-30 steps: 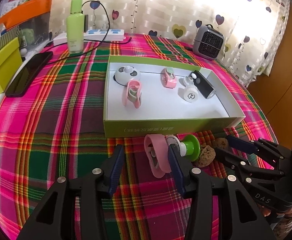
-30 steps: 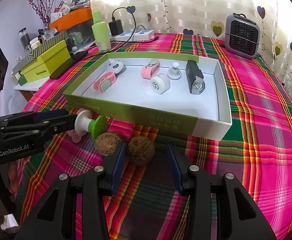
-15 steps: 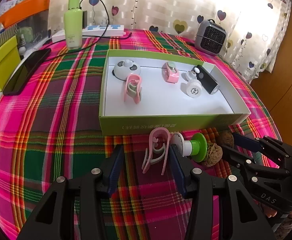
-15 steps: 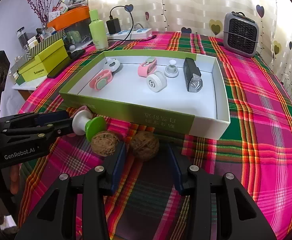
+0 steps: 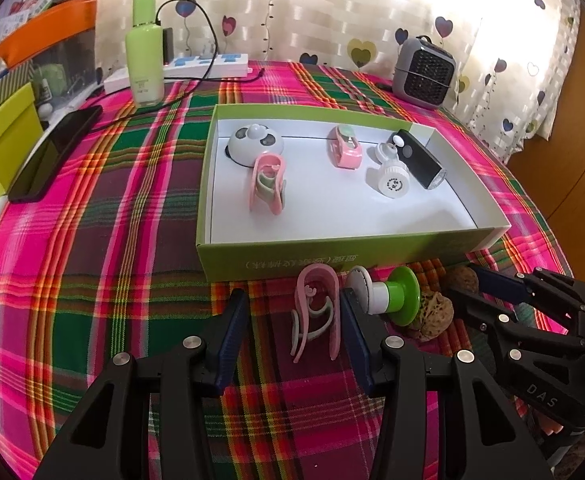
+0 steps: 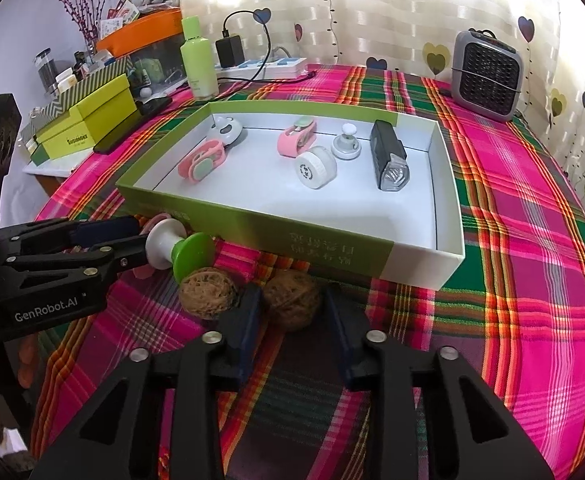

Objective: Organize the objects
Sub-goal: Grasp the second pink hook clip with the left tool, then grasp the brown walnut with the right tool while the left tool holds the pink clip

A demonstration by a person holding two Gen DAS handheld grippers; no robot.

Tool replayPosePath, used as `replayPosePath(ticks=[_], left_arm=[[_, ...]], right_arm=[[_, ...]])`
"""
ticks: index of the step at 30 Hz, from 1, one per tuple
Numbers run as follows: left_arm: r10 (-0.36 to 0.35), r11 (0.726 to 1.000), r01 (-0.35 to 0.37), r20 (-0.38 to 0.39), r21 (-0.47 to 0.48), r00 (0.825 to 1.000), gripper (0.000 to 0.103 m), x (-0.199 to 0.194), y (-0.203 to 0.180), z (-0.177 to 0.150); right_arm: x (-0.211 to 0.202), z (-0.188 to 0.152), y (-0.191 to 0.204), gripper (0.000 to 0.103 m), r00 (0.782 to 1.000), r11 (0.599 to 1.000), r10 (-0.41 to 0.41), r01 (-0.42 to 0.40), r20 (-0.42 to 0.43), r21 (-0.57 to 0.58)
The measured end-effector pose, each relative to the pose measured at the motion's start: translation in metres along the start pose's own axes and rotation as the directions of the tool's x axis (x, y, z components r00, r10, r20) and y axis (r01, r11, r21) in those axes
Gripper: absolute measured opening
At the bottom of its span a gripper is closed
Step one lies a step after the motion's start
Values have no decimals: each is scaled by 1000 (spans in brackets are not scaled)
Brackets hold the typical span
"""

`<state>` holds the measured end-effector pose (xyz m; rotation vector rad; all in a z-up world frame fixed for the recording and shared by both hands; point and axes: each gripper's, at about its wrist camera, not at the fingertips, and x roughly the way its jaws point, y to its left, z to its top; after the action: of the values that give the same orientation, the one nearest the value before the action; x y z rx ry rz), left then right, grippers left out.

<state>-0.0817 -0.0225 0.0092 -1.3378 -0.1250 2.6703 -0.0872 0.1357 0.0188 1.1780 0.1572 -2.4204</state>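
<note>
A green box tray [image 5: 332, 256] [image 6: 252, 228] holds several small items on the plaid cloth. In front of it lie a pink clip [image 5: 316, 312], a white and green spool [image 5: 388, 296] [image 6: 176, 248] and two walnuts [image 6: 208, 294] [image 6: 292, 300]. My left gripper [image 5: 292, 328] is open, with the pink clip between its fingers close to the right one. My right gripper [image 6: 290, 320] is open, its fingers on either side of the right walnut. In the left wrist view the right gripper [image 5: 492, 292] stands beside the left walnut [image 5: 428, 316].
A green bottle [image 5: 144, 52] [image 6: 198, 60], a power strip [image 5: 208, 66], a black phone [image 5: 48, 156] and a yellow-green box [image 6: 88, 128] stand at the left and back. A small grey heater [image 5: 426, 68] [image 6: 486, 70] stands at the back right.
Both grippers have moved forward toward the tray. The pink clip now lies between the left fingers, and the right walnut now sits between the right fingers.
</note>
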Motion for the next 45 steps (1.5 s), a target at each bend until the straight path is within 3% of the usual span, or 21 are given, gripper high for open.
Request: replayPosePath(ticks=[6,12,45], left_arm=[[31,1000,-31,5,-1,1000,29,0,2,-1],[36,999,-36,7,-12,999,21,0,6,-1],[39,999,-39,45,-7,998,21,-17,3,-1]], right_arm=[[0,0,0,32,1000,1000,2,-2,2,1],[0,0,0,32,1000,1000,1,-1,2,2],[-9,0,-1,31,1000,1000,0,0,28,14]])
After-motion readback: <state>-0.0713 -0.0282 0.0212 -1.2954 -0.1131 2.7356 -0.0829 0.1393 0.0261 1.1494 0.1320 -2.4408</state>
